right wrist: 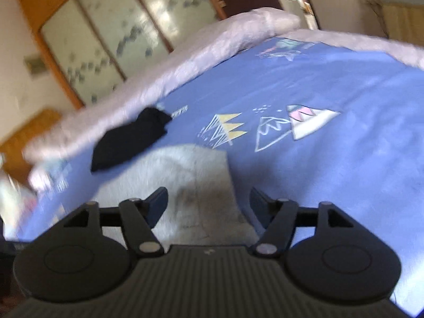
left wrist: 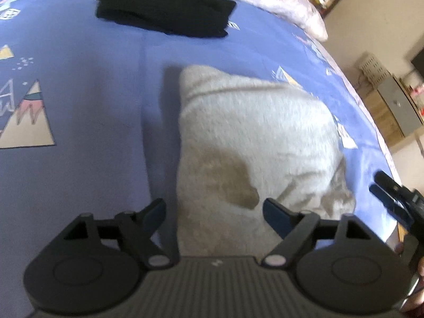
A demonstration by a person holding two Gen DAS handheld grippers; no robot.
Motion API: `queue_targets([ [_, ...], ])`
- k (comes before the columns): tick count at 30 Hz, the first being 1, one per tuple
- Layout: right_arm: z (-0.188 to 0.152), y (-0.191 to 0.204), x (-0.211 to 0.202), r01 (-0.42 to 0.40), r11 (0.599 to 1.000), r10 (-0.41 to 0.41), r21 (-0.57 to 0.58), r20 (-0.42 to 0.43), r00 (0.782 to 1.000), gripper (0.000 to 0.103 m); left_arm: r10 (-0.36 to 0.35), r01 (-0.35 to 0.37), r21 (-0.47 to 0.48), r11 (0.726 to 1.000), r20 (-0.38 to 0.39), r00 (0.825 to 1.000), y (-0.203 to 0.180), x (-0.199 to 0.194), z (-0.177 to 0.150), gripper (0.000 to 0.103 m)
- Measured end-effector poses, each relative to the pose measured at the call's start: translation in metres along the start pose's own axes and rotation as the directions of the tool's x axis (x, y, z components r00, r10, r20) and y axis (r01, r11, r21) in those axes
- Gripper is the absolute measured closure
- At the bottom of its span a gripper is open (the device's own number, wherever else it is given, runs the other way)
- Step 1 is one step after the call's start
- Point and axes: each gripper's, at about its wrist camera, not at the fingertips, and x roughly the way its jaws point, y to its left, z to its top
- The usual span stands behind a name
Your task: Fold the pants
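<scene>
1. One bed (left wrist: 87, 111), by far the biggest thing here. It has a smooth blue sheet printed with little triangle mountains in cream, pink and yellow. A pale, crinkly quilt (right wrist: 148, 79) is bunched in a long roll along the bed's far edge.
2. One pair of light grey pants (left wrist: 251, 132), folded into a chunky, roughly square packet. The fabric is fuzzy and fleecy-looking, with a brownish blotchy patch (left wrist: 233, 182) on top. It sits toward the near edge of the bed, flat on the sheet, with soft creases at one corner.
3. One black garment (left wrist: 164, 8), also folded, a flat, matte oblong. It lies further back by the quilt edge, well apart from the grey packet.
4. Two grippers, both black plastic with ribbed bodies and round pivot discs.
   - The left gripper (left wrist: 214, 212) hangs over the near part of the grey pants, fingers spread wide, nothing pinched between them.
   - The right gripper (right wrist: 209, 201) is the same deal: fingers wide apart, over the edge of the grey pants, gripping nothing. Its view is tilted and pretty blurry. From the left camera it shows at the bed's right edge (left wrist: 392, 198).
</scene>
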Motion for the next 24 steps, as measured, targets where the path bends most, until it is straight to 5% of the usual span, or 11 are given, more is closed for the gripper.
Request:
queue_targets([
  [4,-0.005,-0.022,0.005,-0.049,0.983,0.061,0.177,-0.062,0.996,0.019,0.042,-0.042,-0.007,0.999,0.012,0.999,0.003,-0.003,0.002,0.018],
  [9,-0.02,-0.016,0.016,-0.013,0.98,0.049,0.196,-0.179,0.983,0.018,0.083,-0.084,0.02,0.996,0.019,0.996,-0.001,-0.001,0.001,0.018],
  [24,-0.03,-0.032,-0.004,-0.077,0.966,0.113,0.249,-0.134,0.985,0.015,0.136,-0.136,0.049,0.989,0.008,0.991,-0.004,0.008,-0.002,0.011],
])
